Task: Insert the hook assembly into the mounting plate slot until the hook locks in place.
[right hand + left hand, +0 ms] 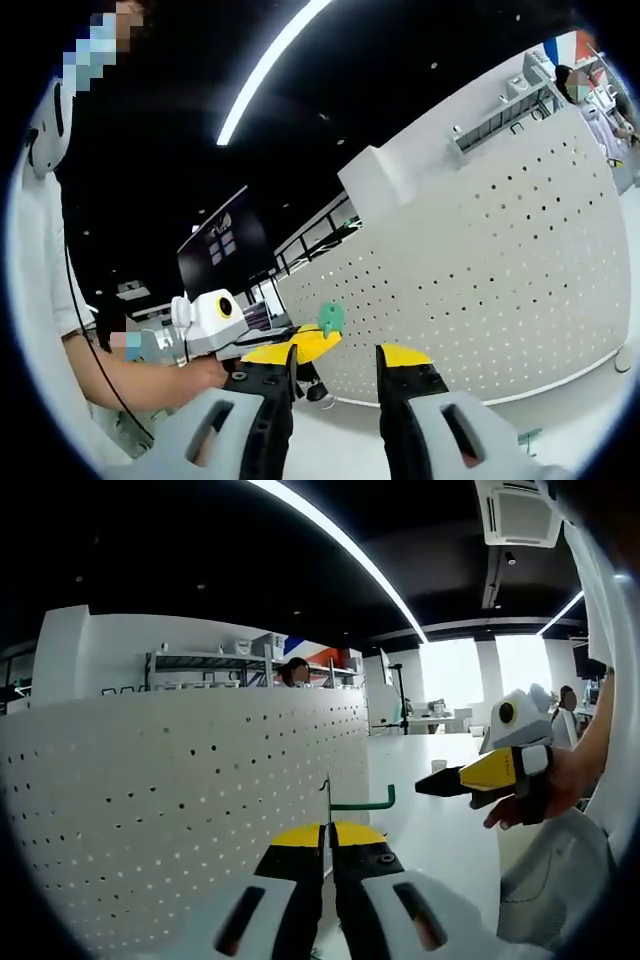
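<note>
Sideways is how the green hook [362, 802] runs in the left gripper view: its long shaft lies level across the picture, from a thin upright metal piece at about the middle out toward the right, where the tip turns upward. It is a slim, green-coated wire hook, and its upright end stands right at the tips of the left hand-held gripper [327, 832], whose yellow-tipped black jaws are pressed together with no gap between them. The hook's foot appears pinched there, though the contact itself is too small to confirm.

Just behind it stands the white pegboard [180, 790], the mounting plate, upright and covered in rows of small holes; the hook sits near its right edge, its shaft pointing away from the board.

Further right in that view the right hand-held gripper [440, 783] comes in, held in a person's hand [545, 785], its yellow tip aimed at the hook's turned-up end and close to it, but apart.

From the right gripper view, that gripper's [335, 358] own jaws stand wide apart with nothing between them. Beyond them the hook's green end [331, 318] shows as a small blob above the left hand-held gripper's [300, 345] yellow tip, with the pegboard [500, 290] to the right.
</note>
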The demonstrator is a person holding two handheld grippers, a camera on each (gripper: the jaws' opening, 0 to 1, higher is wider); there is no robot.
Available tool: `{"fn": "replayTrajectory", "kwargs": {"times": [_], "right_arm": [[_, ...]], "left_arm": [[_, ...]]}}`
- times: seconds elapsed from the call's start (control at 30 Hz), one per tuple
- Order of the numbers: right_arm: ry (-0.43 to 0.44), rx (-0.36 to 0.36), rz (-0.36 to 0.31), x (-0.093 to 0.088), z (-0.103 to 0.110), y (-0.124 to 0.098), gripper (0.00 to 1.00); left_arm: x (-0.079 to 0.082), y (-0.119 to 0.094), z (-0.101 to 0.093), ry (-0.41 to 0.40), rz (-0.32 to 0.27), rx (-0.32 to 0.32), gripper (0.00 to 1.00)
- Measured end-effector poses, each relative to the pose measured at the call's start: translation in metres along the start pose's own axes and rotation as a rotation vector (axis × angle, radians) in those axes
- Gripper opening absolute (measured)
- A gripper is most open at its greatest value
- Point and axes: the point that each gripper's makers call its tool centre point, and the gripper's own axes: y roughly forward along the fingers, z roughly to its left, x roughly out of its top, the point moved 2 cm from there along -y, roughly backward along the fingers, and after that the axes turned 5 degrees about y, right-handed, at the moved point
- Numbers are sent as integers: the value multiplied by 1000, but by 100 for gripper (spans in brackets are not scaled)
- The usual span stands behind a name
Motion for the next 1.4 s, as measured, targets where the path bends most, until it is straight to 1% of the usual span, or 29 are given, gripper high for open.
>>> {"fn": "replayTrajectory", "kwargs": {"times": [0.2, 0.53, 0.57, 0.63, 0.9, 1.07, 1.4], "right_arm": [[5, 11, -17, 4, 1, 11, 28], [17, 26, -10, 3, 5, 28, 24], [2, 16, -5, 1, 5, 30, 24], [4, 16, 2, -1, 6, 33, 23], [12, 7, -1, -1, 6, 43, 17], [12, 7, -6, 1, 6, 50, 15], [38, 12, -4, -2, 6, 57, 13]], "left_arm": [[0, 0, 0, -2, -2, 2, 2], [2, -1, 0, -2, -6, 8, 2], [2, -1, 0, -1, -6, 10, 2], [2, -1, 0, -4, -7, 9, 2], [2, -1, 0, -4, -9, 12, 2], [2, -2, -1, -7, -10, 14, 2], [5, -3, 0, -7, -13, 21, 2]]}}
